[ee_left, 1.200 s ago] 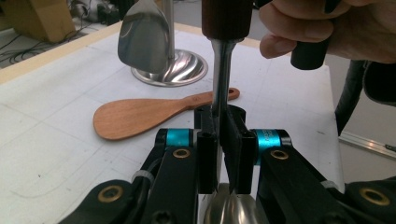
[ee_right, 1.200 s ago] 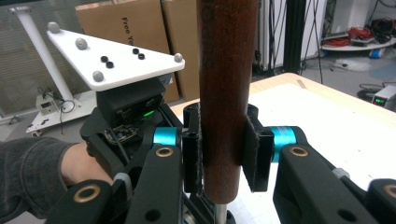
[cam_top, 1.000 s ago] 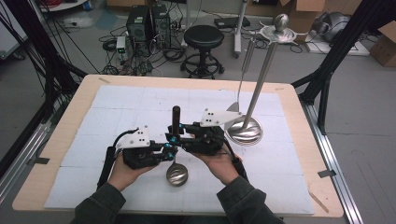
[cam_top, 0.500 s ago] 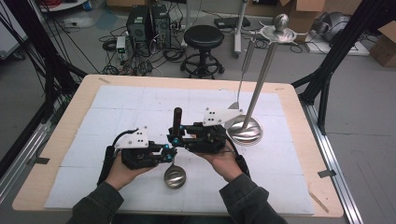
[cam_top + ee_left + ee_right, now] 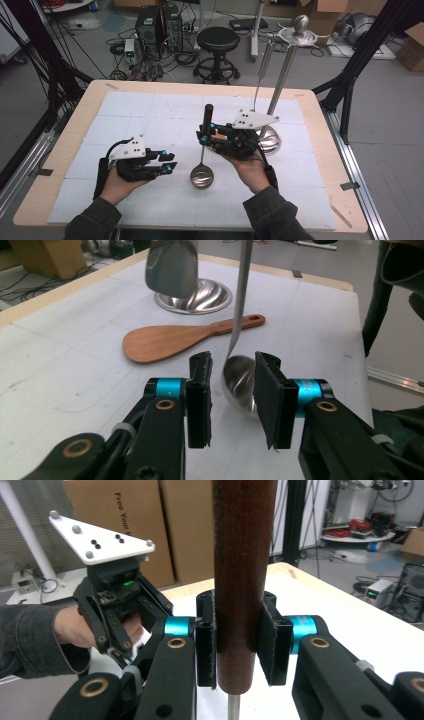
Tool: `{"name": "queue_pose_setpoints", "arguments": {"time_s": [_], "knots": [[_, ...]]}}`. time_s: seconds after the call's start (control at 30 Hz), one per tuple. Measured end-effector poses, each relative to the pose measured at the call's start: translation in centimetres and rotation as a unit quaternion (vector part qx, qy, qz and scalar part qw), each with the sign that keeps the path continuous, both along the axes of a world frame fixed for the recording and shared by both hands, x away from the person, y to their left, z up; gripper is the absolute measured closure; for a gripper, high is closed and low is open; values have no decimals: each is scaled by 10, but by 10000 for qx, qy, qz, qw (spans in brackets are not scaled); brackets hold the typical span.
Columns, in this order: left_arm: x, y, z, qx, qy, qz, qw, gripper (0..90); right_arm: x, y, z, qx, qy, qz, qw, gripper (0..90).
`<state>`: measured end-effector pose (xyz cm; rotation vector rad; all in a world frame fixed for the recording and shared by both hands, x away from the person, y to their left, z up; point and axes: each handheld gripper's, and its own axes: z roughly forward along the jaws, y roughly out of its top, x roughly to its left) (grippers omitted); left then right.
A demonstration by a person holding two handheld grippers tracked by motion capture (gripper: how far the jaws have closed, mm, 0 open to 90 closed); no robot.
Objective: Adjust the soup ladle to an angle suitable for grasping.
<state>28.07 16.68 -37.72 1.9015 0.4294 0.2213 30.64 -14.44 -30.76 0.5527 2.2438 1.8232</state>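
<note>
On wood table (image 5: 320,150): white mat (image 5: 150,120); stool (image 5: 217,40), PCs (image 5: 157,22) behind.

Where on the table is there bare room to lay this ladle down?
The white mat is bare along the far left, beyond the left gripper, and along the near edge in front of both hands. It is crowded at right: the ladle hangs from the right gripper, with the rack's steel base behind and a wooden paddle nearby.

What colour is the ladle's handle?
Dark reddish-brown wood; the ladle's handle shows best in the right gripper view.
</note>
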Motion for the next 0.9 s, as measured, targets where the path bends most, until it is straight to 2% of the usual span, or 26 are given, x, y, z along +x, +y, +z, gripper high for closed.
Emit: {"name": "queue_pose_setpoints", "arguments": {"time_s": [0.2, 0.53, 0.9], "knots": [[-1, 6, -3, 25, 23, 120, 9999, 632, 1, -14, 0, 69, 48, -223, 9997, 728], [-2, -5, -5, 56, 38, 16, 10000, 614, -3, -6, -3, 26, 58, -162, 9998, 728], [-4, -1, -3, 43, -11, 37, 10000, 583, -2, -18, 3, 74, 31, -398, 9992, 728]]}}
